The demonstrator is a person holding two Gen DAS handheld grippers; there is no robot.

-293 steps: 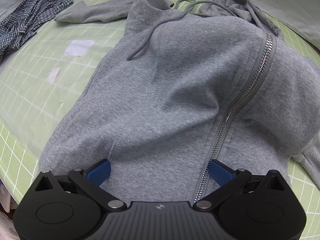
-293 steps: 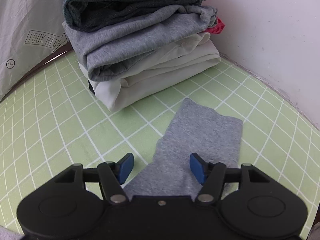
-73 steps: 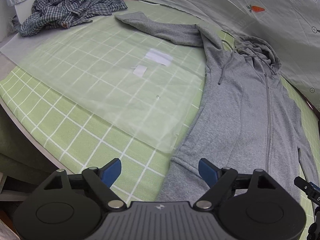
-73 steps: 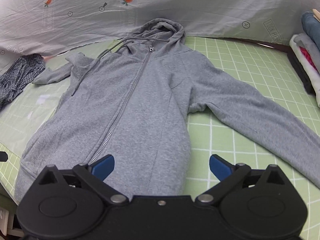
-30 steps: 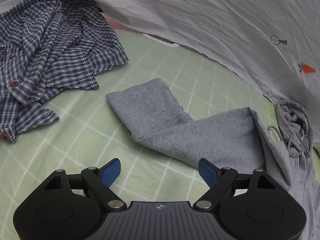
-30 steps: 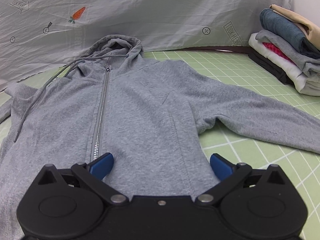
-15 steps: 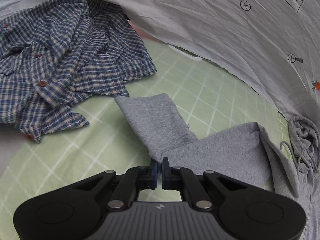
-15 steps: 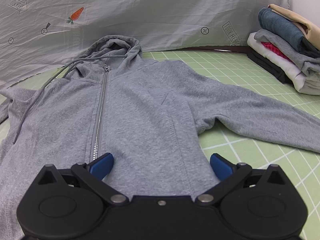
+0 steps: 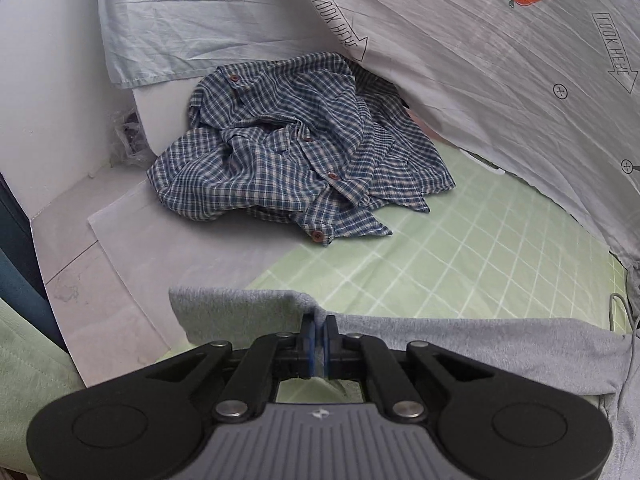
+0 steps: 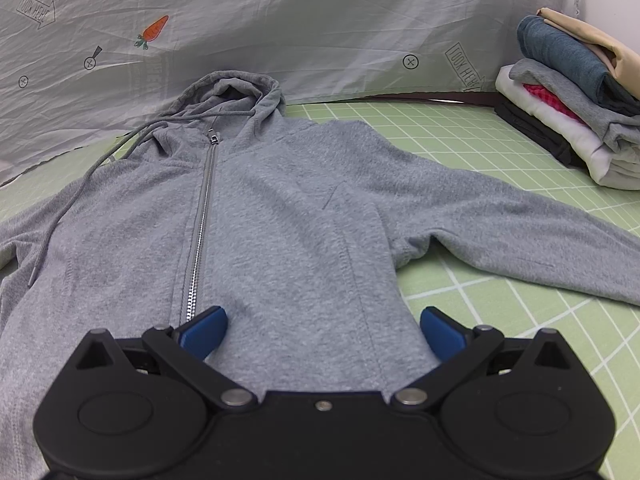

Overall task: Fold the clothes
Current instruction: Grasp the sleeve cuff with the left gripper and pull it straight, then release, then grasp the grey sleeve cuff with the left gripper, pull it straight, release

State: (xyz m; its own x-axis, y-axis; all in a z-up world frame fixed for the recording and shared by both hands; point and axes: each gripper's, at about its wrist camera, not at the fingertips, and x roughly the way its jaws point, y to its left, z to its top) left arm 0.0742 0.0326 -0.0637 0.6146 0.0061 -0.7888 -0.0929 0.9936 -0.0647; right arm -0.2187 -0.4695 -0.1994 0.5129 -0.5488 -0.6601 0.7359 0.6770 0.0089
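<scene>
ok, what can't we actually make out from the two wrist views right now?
- Left wrist view: left gripper is clamped on the grey sleeve; the gripper body hides the sleeve below the pinch.
- Right wrist view: hoodie hem is hidden behind the open right gripper.
- Right wrist view: the far sleeve's cuff is cut off by the right edge.
- Right wrist view: folded stack is partly cut off by the edge.
- Left wrist view: plaid shirt is crumpled, underside hidden.

The grey zip-up hoodie [image 10: 288, 232] is cut off at the left and right picture edges; its hem is hidden behind the right gripper [image 10: 322, 330]. The folded clothes stack [image 10: 576, 116] runs off the right edge. In the left wrist view, the left gripper [image 9: 319, 330] hides the pinched sleeve fabric.
</scene>
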